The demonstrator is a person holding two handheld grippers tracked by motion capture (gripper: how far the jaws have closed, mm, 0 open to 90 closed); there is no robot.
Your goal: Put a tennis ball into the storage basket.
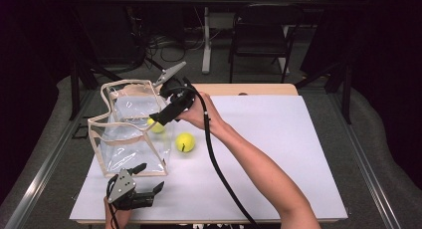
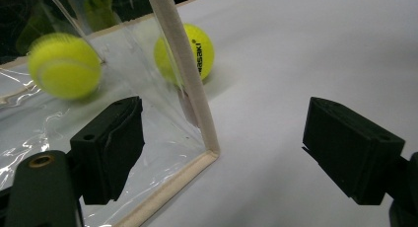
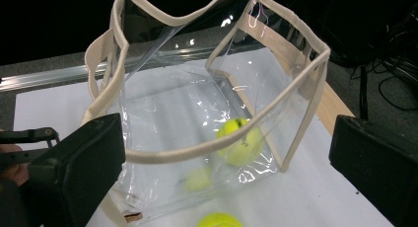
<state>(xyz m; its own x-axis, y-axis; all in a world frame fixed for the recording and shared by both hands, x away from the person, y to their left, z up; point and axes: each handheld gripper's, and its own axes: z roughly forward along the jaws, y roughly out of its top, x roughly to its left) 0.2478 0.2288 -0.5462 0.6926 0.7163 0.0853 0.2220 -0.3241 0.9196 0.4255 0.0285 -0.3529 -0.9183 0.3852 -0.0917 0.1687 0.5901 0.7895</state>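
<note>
Bag of clear plastic with cream trim, upright at 9 o'clock on the white bench, mouth open upward. One yellow tennis ball inside, blurred, low against the near wall. Second tennis ball on the bench just beside the bag, at 3 o'clock of it. Right gripper above the bag's far corner, jaws spread wide, nothing between. Left gripper at 6 o'clock of the bag, jaws wide apart, straddling its lower corner without pressing.

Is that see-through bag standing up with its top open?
Yes. The clear bag stands upright on the table, its cream rim gaping wide; a tennis ball shows inside it.
</note>
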